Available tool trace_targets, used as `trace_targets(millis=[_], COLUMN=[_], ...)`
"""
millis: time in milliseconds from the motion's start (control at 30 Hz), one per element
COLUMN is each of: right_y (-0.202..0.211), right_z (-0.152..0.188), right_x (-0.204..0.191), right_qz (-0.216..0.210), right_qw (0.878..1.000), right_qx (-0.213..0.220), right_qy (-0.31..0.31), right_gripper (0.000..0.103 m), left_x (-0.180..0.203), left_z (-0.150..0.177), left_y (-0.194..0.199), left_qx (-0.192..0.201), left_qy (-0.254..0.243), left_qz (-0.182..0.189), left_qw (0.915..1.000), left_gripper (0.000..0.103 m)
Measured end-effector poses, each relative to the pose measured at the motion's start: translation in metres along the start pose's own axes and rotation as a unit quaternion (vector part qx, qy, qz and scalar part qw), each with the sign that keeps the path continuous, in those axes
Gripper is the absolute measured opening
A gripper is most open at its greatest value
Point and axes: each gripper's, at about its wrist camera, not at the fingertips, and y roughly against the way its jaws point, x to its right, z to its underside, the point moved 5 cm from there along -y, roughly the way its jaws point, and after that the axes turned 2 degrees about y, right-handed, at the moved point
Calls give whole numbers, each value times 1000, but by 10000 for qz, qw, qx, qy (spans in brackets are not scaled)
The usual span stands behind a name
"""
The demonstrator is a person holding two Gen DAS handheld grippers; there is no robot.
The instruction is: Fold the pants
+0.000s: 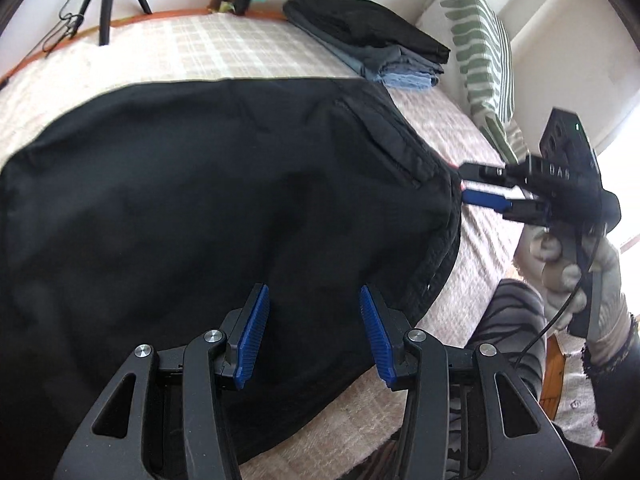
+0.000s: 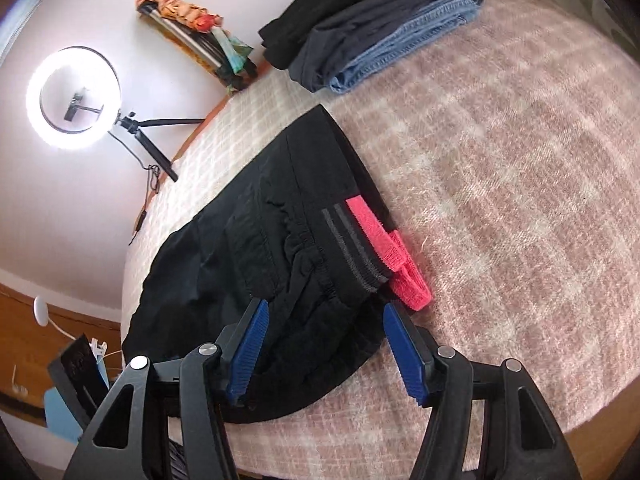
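On the bed (image 2: 500, 160), black pants (image 1: 220, 200) lie spread beneath both parted, empty tongs, left (image 1: 314, 334) and right (image 2: 324, 350).

The black pants (image 1: 224, 184) run off the left and lower edges of the left wrist view, so their legs and hems cannot be made out, and the right gripper (image 1: 464, 188) there is motion-blurred where its fingertips meet the waistband, so contact cannot be told. In the right wrist view the pants (image 2: 256, 248) pass under the gripper's frame at the bottom. The stack of folded clothes (image 2: 372, 24) is cut by the top edge, and the items against the wall (image 2: 192, 32) are too small to identify.
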Motion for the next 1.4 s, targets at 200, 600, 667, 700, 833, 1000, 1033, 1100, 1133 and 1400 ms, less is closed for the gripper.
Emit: trace_targets(millis=[200,600,667,700,833,1000,1033,1100,1133,1400], right_y=[-7,-8,-6,-5,-5,0,-3,-11,-14,-11], right_z=[-6,-8,-6,-5,2,17,21,25,25,17], right_x=[0,2,3,3,12,4,2,-1,-1,-8], right_qz=[160,120,72,15,-355,-569,-637,-660,-635,-511], right_qw=[9996,9984,9982,9982,9947,9943,9940,9942,9947,9965], right_qx=[97,328,358,347,191,-43,-123,-195,-142,306], right_qy=[-212,-448,-482,-496,-950,-903,-880,-825,-792,-593], right_gripper=[45,18,19,23,38,41,41,40,39,4], left_x=[6,12,13,14,14,13,13,13,13,14], left_z=[5,10,10,10,10,10,10,10,11,13], left_y=[0,-2,-3,-4,-4,-4,-4,-5,-4,3], left_qx=[24,55,53,59,63,65,65,59,56,6], left_qy=[-220,-501,-545,-553,-558,-549,-553,-561,-570,-429], left_qz=[33,-57,-79,-87,-90,-61,-57,-57,-60,21], left_qw=[9997,9987,9985,9984,9984,9985,9984,9984,9983,9991], left_gripper=[46,46,46,46,46,46,46,46,46,46])
